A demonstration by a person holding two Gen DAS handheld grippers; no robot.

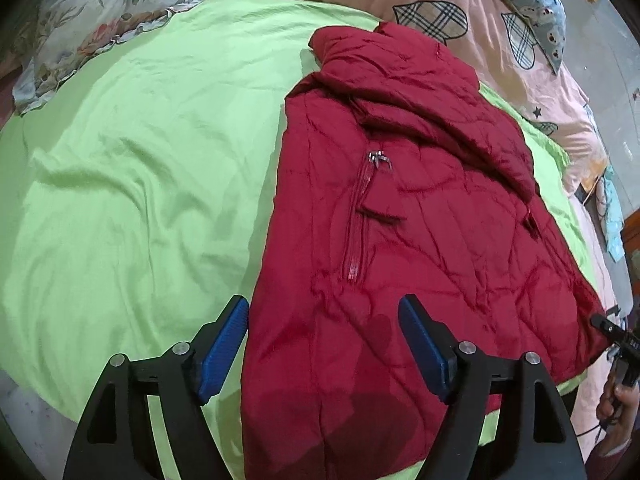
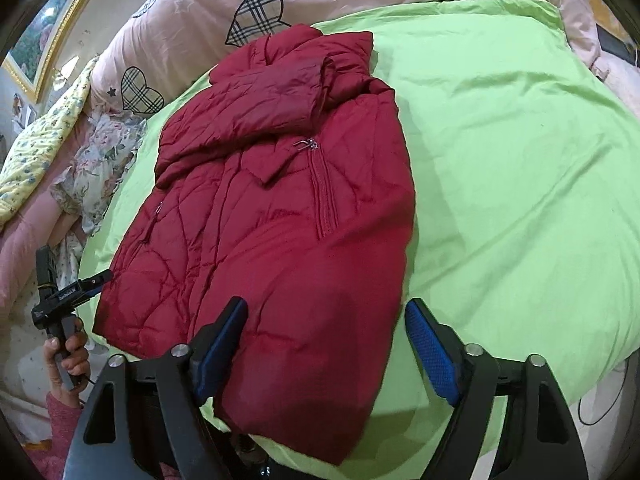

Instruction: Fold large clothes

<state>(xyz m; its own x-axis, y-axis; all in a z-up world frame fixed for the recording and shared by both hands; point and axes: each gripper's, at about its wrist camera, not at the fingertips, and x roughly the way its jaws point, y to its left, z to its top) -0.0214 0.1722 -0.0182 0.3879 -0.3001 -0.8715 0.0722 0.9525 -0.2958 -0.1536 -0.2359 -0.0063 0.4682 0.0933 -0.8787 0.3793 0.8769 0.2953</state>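
A dark red quilted jacket (image 1: 408,216) lies flat on a lime green sheet (image 1: 132,168), zipper up, sleeves folded in across its chest. My left gripper (image 1: 324,340) is open and empty, hovering over the jacket's near hem. In the right wrist view the jacket (image 2: 280,216) lies on the same green sheet (image 2: 512,152). My right gripper (image 2: 326,344) is open and empty above the jacket's near hem corner. The right gripper also shows at the jacket's far corner in the left wrist view (image 1: 612,332); the left one shows in the right wrist view (image 2: 76,288).
A pink quilt with plaid hearts (image 1: 460,8) borders the sheet at the back. A floral pillow (image 1: 100,12) lies at the back left, and a floral cloth (image 2: 96,160) beside the jacket. A framed picture (image 2: 48,32) hangs on the wall.
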